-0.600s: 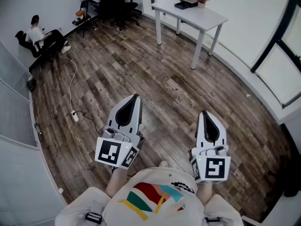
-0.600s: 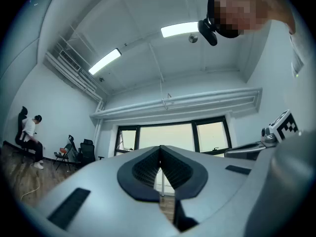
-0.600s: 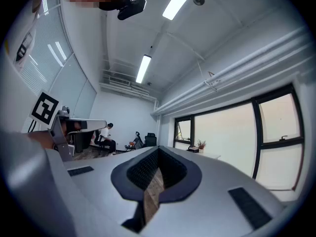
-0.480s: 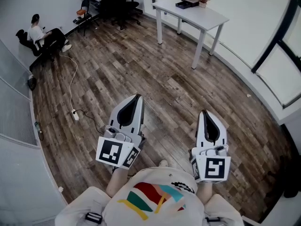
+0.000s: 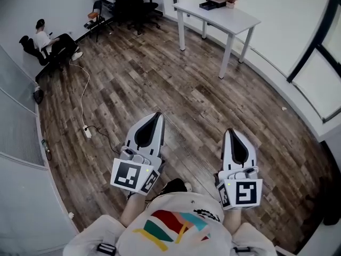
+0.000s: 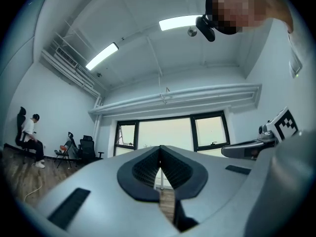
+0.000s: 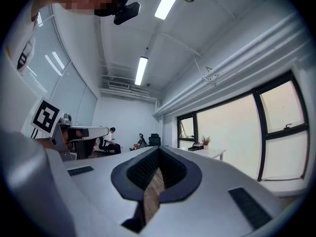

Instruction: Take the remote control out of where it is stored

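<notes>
In the head view the left gripper (image 5: 155, 114) and right gripper (image 5: 233, 132) hang level over the wood floor (image 5: 186, 89), well apart from the white tabletop (image 5: 224, 16). No remote control shows, though the dark tray (image 5: 208, 5) there may hold it. The left gripper view shows its jaws pressed together on nothing, and the right gripper view likewise. A remote is likely light, stiff and slick: pinch its long edges mid-body.

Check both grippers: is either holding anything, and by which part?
Nothing is held. The left gripper and the right gripper each have their jaws closed together with nothing between them, above the wood floor.
</notes>
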Action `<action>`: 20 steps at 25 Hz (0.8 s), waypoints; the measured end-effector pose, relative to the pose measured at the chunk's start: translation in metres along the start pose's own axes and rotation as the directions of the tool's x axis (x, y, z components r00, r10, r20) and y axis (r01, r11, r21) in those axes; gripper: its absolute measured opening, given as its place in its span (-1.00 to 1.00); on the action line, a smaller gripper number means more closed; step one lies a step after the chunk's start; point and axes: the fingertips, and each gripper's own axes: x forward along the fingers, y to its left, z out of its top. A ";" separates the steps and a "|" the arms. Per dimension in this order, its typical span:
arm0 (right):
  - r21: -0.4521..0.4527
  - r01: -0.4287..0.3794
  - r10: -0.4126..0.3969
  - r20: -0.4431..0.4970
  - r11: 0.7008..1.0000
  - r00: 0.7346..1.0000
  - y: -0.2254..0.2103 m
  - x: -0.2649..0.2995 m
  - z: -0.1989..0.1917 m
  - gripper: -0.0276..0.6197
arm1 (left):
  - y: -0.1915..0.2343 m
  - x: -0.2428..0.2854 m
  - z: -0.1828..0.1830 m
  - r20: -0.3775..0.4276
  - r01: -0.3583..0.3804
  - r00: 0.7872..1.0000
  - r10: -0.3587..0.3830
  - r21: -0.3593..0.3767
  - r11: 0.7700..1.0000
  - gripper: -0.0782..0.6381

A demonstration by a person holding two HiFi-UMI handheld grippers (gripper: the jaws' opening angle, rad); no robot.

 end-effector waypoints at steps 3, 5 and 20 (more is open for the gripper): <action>0.022 -0.004 0.005 -0.015 1.000 1.000 -0.003 0.000 -0.006 -0.91 | -0.002 0.001 -0.002 -0.013 -0.001 1.000 0.001 -0.007 1.000 -0.76; 0.013 -0.011 0.012 -0.042 1.000 0.999 -0.003 0.001 -0.013 -0.91 | 0.000 0.005 -0.002 -0.014 0.002 1.000 -0.002 -0.025 1.000 -0.76; 0.148 0.060 -0.057 -0.025 0.987 0.998 -0.081 0.061 -0.014 -0.91 | -0.009 0.155 -0.010 0.068 0.186 0.981 -0.183 -0.043 0.982 -0.76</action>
